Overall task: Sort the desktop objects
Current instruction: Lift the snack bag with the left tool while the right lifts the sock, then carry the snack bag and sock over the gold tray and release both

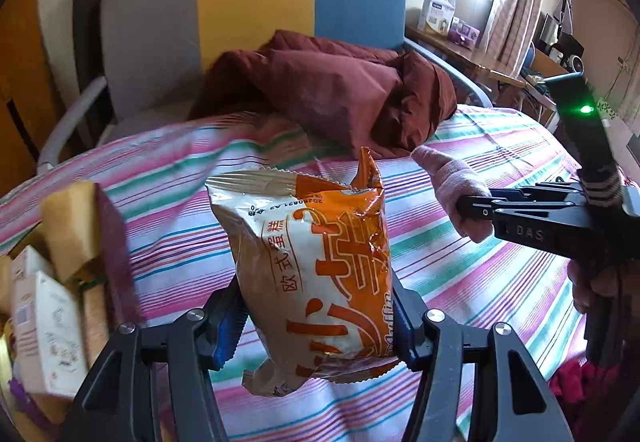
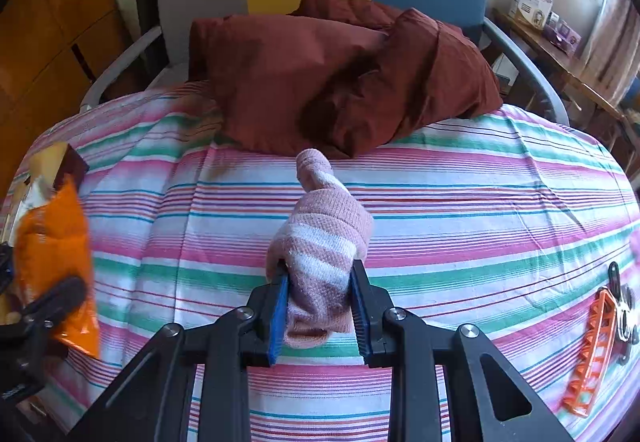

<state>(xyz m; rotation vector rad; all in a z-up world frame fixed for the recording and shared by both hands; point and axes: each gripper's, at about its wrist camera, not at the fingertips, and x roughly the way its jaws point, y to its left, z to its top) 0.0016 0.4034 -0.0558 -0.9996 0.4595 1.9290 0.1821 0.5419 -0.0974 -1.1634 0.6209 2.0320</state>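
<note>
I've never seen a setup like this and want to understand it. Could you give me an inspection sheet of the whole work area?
Surface: striped sheet, pink, green and white.
Job's things: orange snack packet lifted in the left gripper; pink striped sock in the right gripper.
Clutter: small boxes at the left edge; orange plastic clip at the right.
Grippers: both sets of jaws closed on their items.
Cables: nothing seen.
Surroundings: maroon bedding, a grey, yellow and blue chair back, a wooden side table, curtained window.
</note>
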